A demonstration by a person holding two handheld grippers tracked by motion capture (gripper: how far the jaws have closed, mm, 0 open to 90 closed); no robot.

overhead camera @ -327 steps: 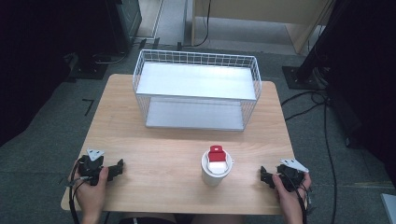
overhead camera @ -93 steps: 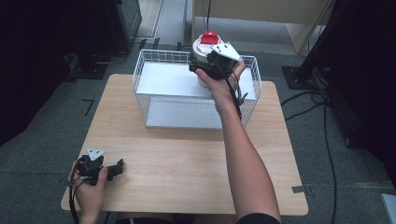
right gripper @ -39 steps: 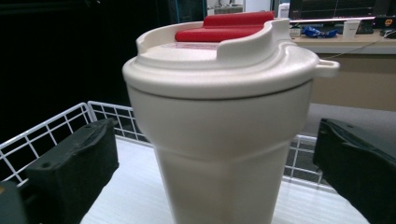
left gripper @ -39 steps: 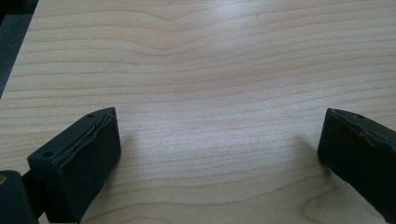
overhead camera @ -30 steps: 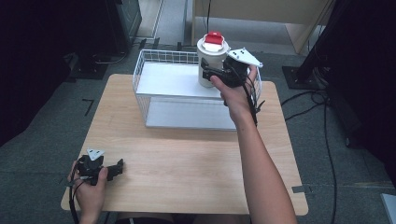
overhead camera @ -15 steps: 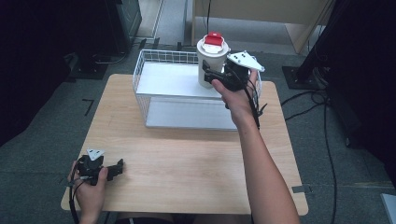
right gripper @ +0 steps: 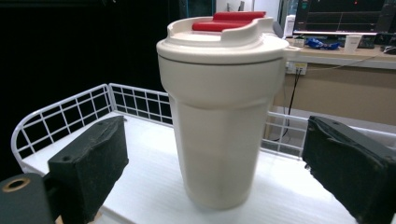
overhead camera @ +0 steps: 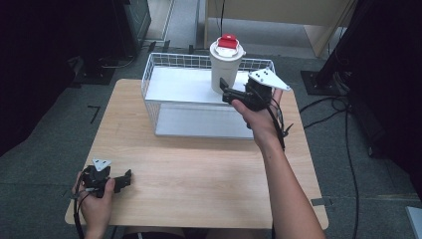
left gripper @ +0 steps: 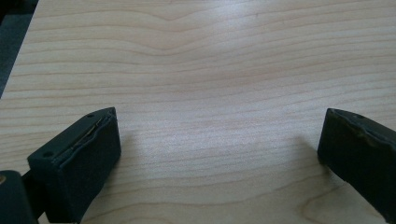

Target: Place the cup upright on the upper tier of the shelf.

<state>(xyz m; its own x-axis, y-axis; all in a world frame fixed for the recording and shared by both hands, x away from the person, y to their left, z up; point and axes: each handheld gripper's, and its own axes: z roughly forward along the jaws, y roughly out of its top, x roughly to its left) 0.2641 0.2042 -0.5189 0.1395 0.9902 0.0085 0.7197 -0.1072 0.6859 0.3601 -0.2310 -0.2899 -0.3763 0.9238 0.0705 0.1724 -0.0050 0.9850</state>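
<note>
Cup (overhead camera: 227,63) upright on top shelf of wire rack (overhead camera: 164,74), far right corner. Right gripper (overhead camera: 228,92) just opened, jaws apart either side of cup, not pressing. Best to back straight out, level, no clipping the cup. Right arm stretched forward. Left gripper (overhead camera: 125,178) open, resting on counter (overhead camera: 209,169).

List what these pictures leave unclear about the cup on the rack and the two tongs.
- Cup base: in the high view the right tongs cover it; in the right gripper view it is blurred.
- Rack lower shelf: its far part is hidden under the top shelf in the high view.
- Left tongs: too small in the high view; in the left gripper view the right pad is cut off by the frame edge.
</note>
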